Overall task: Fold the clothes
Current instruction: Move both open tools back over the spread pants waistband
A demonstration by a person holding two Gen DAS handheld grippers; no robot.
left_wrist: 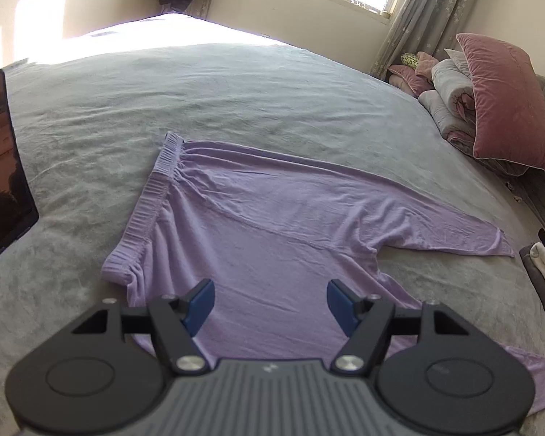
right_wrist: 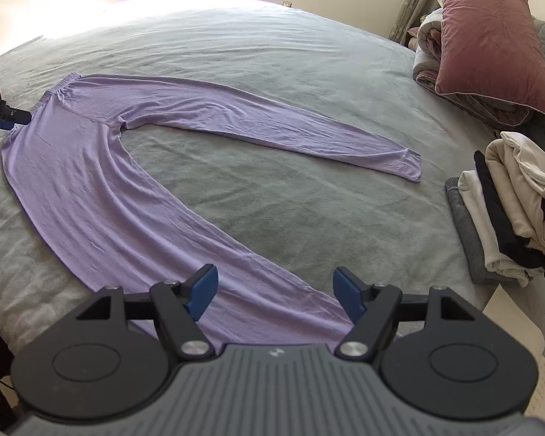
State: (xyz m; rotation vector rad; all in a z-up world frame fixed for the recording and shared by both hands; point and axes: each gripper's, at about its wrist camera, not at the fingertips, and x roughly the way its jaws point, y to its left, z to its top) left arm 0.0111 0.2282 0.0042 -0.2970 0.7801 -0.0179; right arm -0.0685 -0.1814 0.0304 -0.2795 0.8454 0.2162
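Trousers (right_wrist: 91, 189) of thin lilac cloth lie spread flat on the grey bedspread (right_wrist: 290, 72), legs splayed apart in a wide V, waistband (left_wrist: 152, 196) towards the left and the two cuffs towards the right. The near leg runs its long axis from the waistband down to the right gripper (right_wrist: 274, 296), which hangs just above its cuff end with the blue pads standing well apart and nothing between them. The left gripper (left_wrist: 269, 303) hangs over the seat of the garment close to the waistband, its jaws likewise spread and empty; in the right wrist view its tip shows at the far left edge beside the waist. The far leg stretches away to the right, its cuff (right_wrist: 410, 167) well apart from either gripper, with bare bedspread between the legs. Judging by this layout, each hand is already at its own end of the near leg, so that leg would be gripped at both ends and carried over onto the far one. A stack of folded clothes (right_wrist: 508, 210) sits at the right bed edge, below a pink pillow (right_wrist: 490, 47)
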